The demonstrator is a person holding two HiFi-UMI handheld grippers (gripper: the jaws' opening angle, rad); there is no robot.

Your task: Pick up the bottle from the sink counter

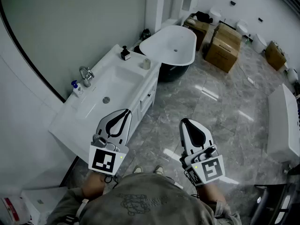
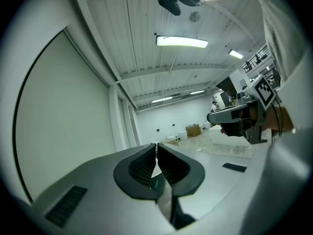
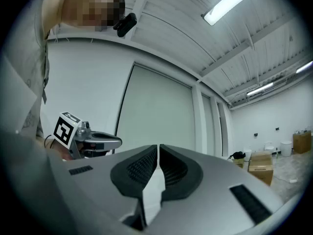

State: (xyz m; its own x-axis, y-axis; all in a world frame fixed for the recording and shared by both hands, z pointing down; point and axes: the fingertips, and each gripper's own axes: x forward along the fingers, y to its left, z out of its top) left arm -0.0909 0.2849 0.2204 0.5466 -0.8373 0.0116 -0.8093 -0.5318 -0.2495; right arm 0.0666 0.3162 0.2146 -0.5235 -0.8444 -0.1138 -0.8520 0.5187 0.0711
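Note:
A small white bottle with a blue pump top (image 1: 76, 87) stands on the white sink counter (image 1: 131, 69), to the left of the chrome faucet (image 1: 86, 74). A dark-topped dispenser (image 1: 125, 54) and a small pale cup (image 1: 146, 63) stand near the counter's far end. My left gripper (image 1: 127, 111) is held in the air over the counter's near edge, shut and empty, well short of the bottle. My right gripper (image 1: 183, 122) hovers over the floor, also shut and empty. The left gripper view shows its jaws (image 2: 156, 146) pressed together, and the right gripper view shows the same (image 3: 158, 147).
A white freestanding bathtub (image 1: 171, 46) stands beyond the counter. Cardboard boxes (image 1: 225, 43) and toilets sit at the far wall. A long white fixture (image 1: 281, 125) lies to the right on the glossy marble floor (image 1: 220, 111). A large mirror hangs on the wall above the basin.

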